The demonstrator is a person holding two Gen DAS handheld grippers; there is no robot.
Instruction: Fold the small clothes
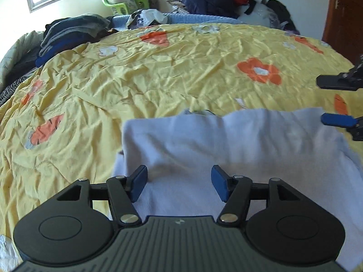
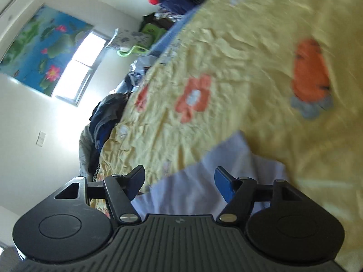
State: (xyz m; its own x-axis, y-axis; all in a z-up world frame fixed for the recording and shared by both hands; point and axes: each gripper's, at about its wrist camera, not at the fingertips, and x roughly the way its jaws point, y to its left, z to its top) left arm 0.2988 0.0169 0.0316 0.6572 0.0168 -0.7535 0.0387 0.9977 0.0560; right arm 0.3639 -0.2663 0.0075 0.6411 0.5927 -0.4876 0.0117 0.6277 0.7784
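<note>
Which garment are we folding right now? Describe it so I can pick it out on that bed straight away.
Start from the yellow bedspread with orange flowers that covers the bed. At its near edge, just ahead of the left hand-held gripper, lies a pale lilac-white cloth. It is the only plain, light piece spread flat on the cover; the other clothes are dark piles along the far edge.

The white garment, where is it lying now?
In the left wrist view, the white garment lies on the yellow flowered bedsheet, low and right of centre, under the open left hand-held gripper.

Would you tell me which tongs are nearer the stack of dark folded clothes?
Left. The left tongs hover over the white garment, closer to that stack; the right tongs sit at its far edge.
</note>
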